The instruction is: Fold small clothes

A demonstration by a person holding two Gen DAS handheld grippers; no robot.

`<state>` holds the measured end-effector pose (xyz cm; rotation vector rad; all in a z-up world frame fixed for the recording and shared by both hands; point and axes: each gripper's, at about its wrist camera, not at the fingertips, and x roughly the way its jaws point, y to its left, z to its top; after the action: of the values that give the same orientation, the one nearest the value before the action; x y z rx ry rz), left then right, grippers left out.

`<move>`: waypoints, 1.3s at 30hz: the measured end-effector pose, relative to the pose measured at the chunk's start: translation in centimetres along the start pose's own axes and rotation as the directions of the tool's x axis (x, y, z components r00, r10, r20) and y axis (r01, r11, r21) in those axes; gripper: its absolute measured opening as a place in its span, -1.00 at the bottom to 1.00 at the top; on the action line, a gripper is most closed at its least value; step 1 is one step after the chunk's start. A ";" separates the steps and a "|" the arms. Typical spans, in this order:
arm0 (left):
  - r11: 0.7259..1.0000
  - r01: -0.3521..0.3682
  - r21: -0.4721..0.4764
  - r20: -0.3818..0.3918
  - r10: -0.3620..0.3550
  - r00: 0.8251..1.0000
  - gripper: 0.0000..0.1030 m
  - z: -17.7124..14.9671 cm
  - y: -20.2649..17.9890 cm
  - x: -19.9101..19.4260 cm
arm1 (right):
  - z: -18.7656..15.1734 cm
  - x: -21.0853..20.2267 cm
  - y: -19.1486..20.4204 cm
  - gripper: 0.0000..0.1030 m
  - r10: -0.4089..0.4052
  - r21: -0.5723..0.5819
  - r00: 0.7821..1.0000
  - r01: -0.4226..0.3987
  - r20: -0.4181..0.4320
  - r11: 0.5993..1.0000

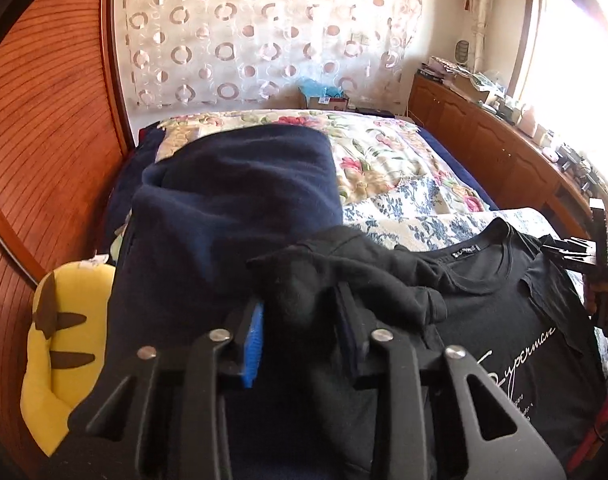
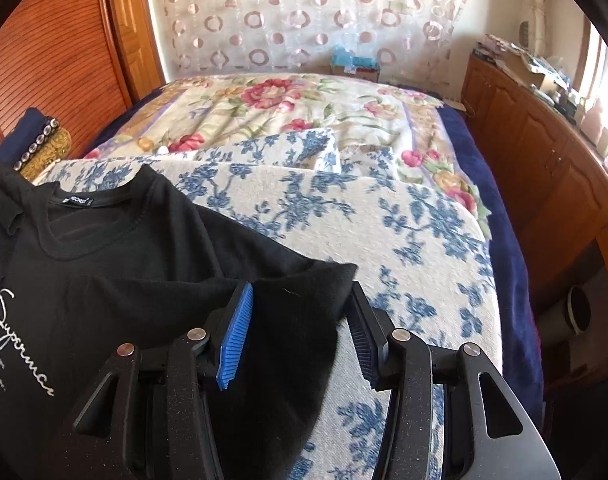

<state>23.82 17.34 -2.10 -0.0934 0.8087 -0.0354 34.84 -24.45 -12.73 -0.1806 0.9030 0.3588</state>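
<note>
Your left gripper (image 1: 299,312) pinches the black T-shirt's (image 1: 504,304) bunched sleeve on the bed (image 2: 384,208); the right gripper (image 2: 299,320), half-open, straddles the other sleeve unclamped, so lifting could drag it crooked.

Both cameras ride just behind their own gripper fingers and look forward and steeply down along the bed (image 2: 480,168) toward the circle-patterned curtain (image 1: 263,36) at its far end. The left wrist view sits close over the black T-shirt (image 1: 516,320) from its left side, near the bed's left edge. The right wrist view sits close over the shirt's right sleeve; both share the shirt's collar, the floral bedding and the wooden cabinets (image 2: 544,148) along the right edge.
</note>
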 end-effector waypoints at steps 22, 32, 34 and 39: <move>0.973 0.171 0.154 0.159 -0.196 0.968 -0.97 -7.5 -8.8 -12.0 | -2.4 -11.9 4.2 -0.92 0.102 -0.030 0.953 -0.098 0.284 0.995; 0.989 0.134 0.056 0.208 -0.143 0.968 -0.97 -15.3 -6.2 -17.8 | -11.3 -18.5 6.0 -0.92 0.141 -0.018 0.945 -0.142 0.295 0.990; 0.993 0.116 0.037 0.227 -0.121 0.966 -0.97 -16.8 -5.5 -19.0 | -13.2 -20.1 5.9 -0.92 0.136 -0.001 0.945 -0.142 0.297 0.990; 0.998 0.054 -0.011 0.197 -0.051 0.979 -0.97 -19.7 -3.8 -19.4 | -16.5 -22.6 6.0 -0.92 0.130 0.001 0.953 -0.136 0.274 0.991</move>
<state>-3.87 13.52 -1.27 -0.1320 0.6090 -0.0684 7.71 -29.07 -4.90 -0.0497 0.6461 0.4877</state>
